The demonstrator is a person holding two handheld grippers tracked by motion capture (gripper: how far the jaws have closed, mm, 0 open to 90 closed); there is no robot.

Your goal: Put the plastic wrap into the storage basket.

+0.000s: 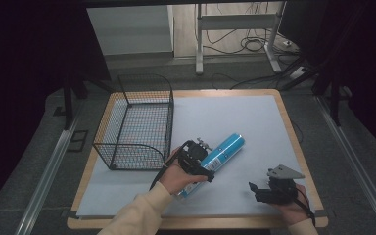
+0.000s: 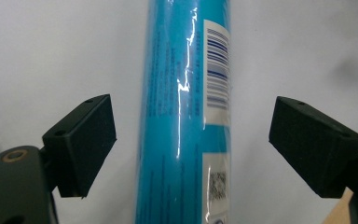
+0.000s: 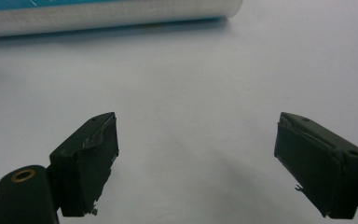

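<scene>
A long blue tube (image 1: 223, 151) with a white label lies slantwise on the white sheet near the table's middle. My left gripper (image 1: 199, 164) hovers over the tube's near half, open. In the left gripper view the blue tube (image 2: 186, 112) runs up between the two wide-apart pads (image 2: 86, 140), touching neither. My right gripper (image 1: 256, 191) sits open near the front right edge, with nothing between its pads (image 3: 91, 163). The right gripper view has the tube (image 3: 107, 16) lying across the top, well ahead of the jaws.
A black wire basket (image 1: 138, 122) stands on the table's left part, just left of the left gripper. The white sheet (image 1: 235, 115) covers most of the wooden table (image 1: 293, 142). Cables and a metal stand (image 1: 235, 34) lie on the floor behind.
</scene>
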